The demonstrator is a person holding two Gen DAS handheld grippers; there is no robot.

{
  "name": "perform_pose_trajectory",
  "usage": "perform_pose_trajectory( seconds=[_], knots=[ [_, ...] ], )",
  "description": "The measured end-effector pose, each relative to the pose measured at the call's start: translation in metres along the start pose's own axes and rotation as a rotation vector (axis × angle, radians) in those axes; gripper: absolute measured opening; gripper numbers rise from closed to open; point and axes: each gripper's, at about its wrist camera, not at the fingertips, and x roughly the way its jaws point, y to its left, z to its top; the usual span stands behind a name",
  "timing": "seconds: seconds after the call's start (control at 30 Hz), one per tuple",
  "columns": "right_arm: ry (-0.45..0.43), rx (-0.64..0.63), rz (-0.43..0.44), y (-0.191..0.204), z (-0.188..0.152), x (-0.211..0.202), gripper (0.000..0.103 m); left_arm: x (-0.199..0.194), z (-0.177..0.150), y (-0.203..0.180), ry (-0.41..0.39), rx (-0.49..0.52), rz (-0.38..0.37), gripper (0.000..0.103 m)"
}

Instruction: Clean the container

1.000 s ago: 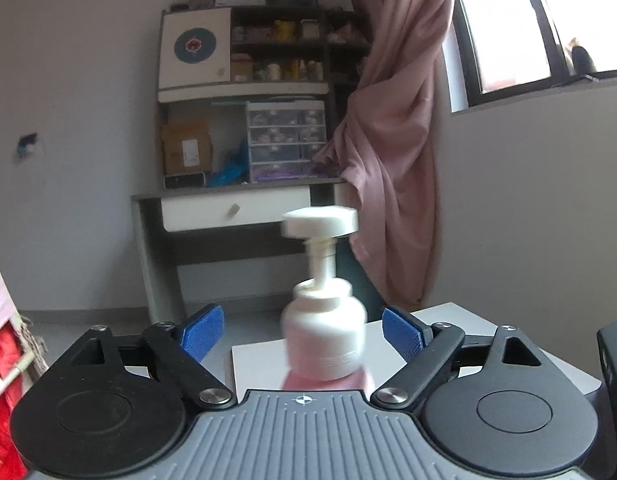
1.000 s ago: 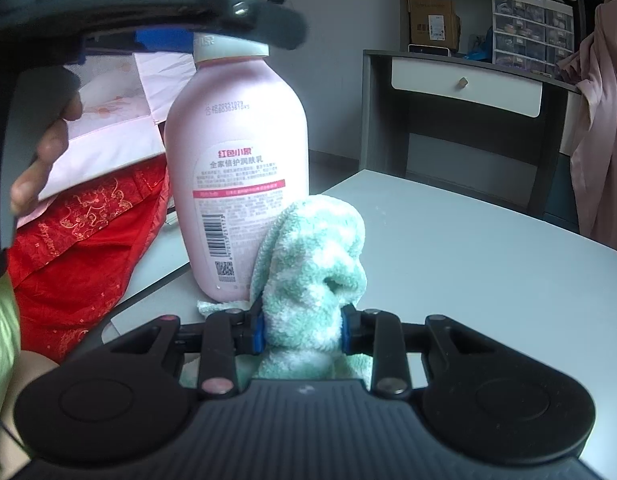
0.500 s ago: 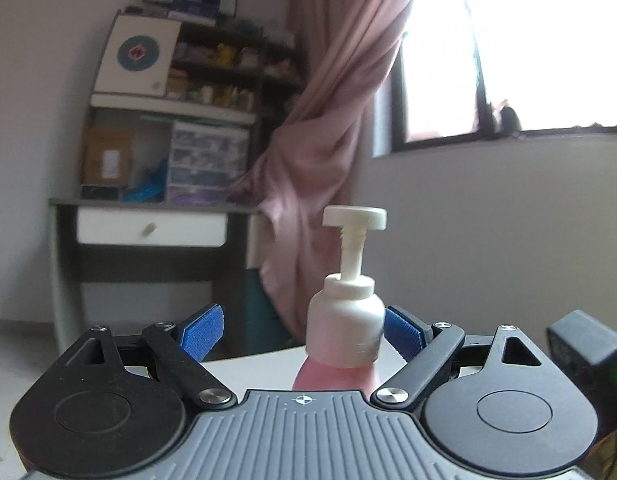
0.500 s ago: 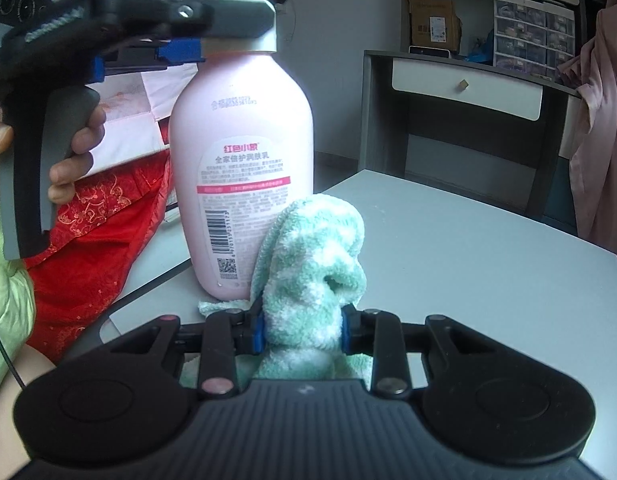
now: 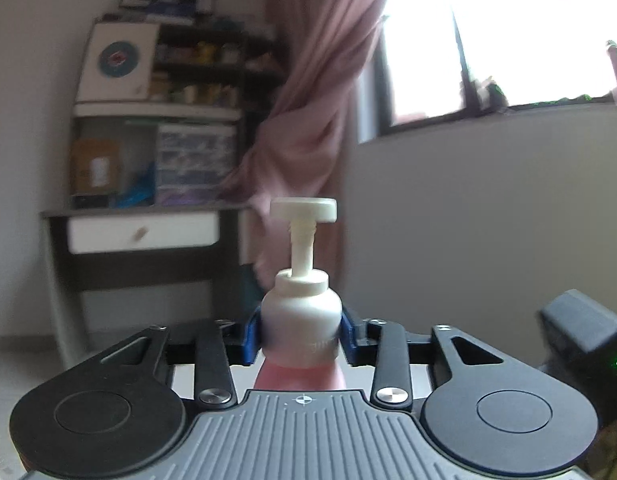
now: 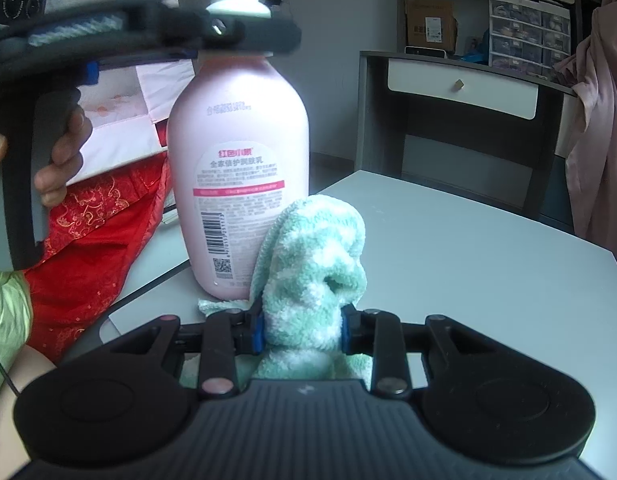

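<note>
A pink lotion pump bottle (image 6: pixel 238 168) with a white pump top stands upright on the white table (image 6: pixel 488 256). My left gripper (image 5: pixel 301 338) is shut on the bottle's white collar (image 5: pixel 302 320), just under the pump head (image 5: pixel 303 209); it also shows in the right wrist view (image 6: pixel 228 38), clamped at the bottle's neck. My right gripper (image 6: pixel 302 330) is shut on a bunched mint-green and white cloth (image 6: pixel 314 264). The cloth sits just right of the bottle's base, close to or touching it.
A grey desk with a white drawer (image 6: pixel 462 88) and shelves of boxes stand behind the table. A pink curtain (image 6: pixel 600 128) hangs at the right. Red fabric (image 6: pixel 92 232) lies left of the table. The table's left edge is near the bottle.
My left gripper's jaws have closed from wide open onto the bottle's collar, and it swung round the bottle. The right gripper and cloth have not moved.
</note>
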Motion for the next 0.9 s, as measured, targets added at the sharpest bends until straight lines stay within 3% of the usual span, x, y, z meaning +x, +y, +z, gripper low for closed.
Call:
perform_pose_trajectory(
  seconds=[0.2, 0.43, 0.57, 0.9],
  knots=[
    [-0.018, 0.011, -0.012, -0.005, -0.003, -0.012, 0.032, 0.012, 0.013, -0.037, 0.080, 0.036, 0.116, 0.038],
    [-0.028, 0.026, -0.020, -0.008, -0.010, -0.027, 0.032, 0.030, 0.039, -0.077, 0.182, 0.033, 0.308, 0.038],
    [-0.040, 0.032, -0.024, -0.010, -0.013, -0.034, 0.032, 0.032, 0.052, -0.090, 0.249, -0.021, 0.417, 0.038],
    [-0.062, 0.079, 0.002, -0.022, -0.017, -0.051, 0.032, 0.016, 0.077, -0.097, 0.287, -0.169, 0.635, 0.038]
  ],
)
